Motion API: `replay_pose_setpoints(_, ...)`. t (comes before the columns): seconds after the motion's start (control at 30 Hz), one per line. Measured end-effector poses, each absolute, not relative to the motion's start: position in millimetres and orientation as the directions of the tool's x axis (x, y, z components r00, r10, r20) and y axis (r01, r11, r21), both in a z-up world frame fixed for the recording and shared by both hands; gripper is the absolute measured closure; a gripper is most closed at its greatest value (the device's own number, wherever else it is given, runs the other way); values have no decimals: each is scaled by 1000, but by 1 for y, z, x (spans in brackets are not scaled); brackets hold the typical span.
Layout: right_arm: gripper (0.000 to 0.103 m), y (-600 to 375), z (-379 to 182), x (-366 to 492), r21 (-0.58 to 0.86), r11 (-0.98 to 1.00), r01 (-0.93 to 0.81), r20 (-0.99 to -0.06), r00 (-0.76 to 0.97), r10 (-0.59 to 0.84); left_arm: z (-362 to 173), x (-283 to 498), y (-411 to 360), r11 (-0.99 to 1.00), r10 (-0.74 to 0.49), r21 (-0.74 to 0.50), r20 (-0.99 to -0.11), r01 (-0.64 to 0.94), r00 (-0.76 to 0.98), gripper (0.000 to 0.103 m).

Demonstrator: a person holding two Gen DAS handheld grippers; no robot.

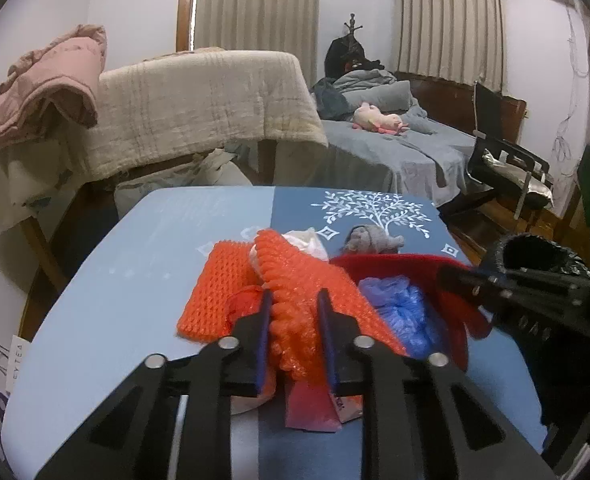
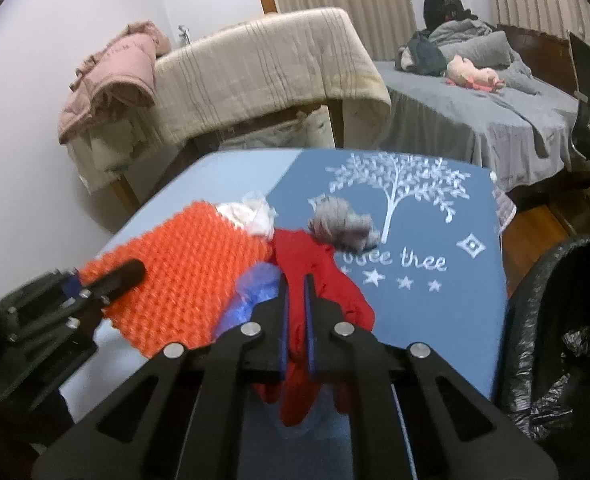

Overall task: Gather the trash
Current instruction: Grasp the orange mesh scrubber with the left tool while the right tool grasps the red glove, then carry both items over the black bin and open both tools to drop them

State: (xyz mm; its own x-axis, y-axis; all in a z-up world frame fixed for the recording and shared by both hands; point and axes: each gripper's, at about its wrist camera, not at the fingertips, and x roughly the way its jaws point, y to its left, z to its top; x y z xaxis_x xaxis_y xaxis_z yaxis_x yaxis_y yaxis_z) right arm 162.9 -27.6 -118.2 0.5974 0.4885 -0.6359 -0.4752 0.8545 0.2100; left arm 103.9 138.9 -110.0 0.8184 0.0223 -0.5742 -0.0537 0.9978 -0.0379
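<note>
A heap of trash lies on the blue table. My left gripper is shut on an orange foam net; a second orange net lies to its left. My right gripper is shut on a red plastic bag, also in the left wrist view. A blue plastic bag lies between them. A white crumpled bag and a grey wad lie farther back. The left gripper shows at the right wrist view's left.
A black-lined trash bin stands off the table's right edge. Behind the table are a chair draped with a beige blanket, pink clothing, a grey bed and a black chair.
</note>
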Motion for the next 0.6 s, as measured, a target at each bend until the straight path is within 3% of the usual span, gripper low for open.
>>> replay_pose_setpoints(0.6,98,-88,-45,142,247,861,-444,-489,710,507,-47,87,103,998,-40,-58,-439,16,898,89)
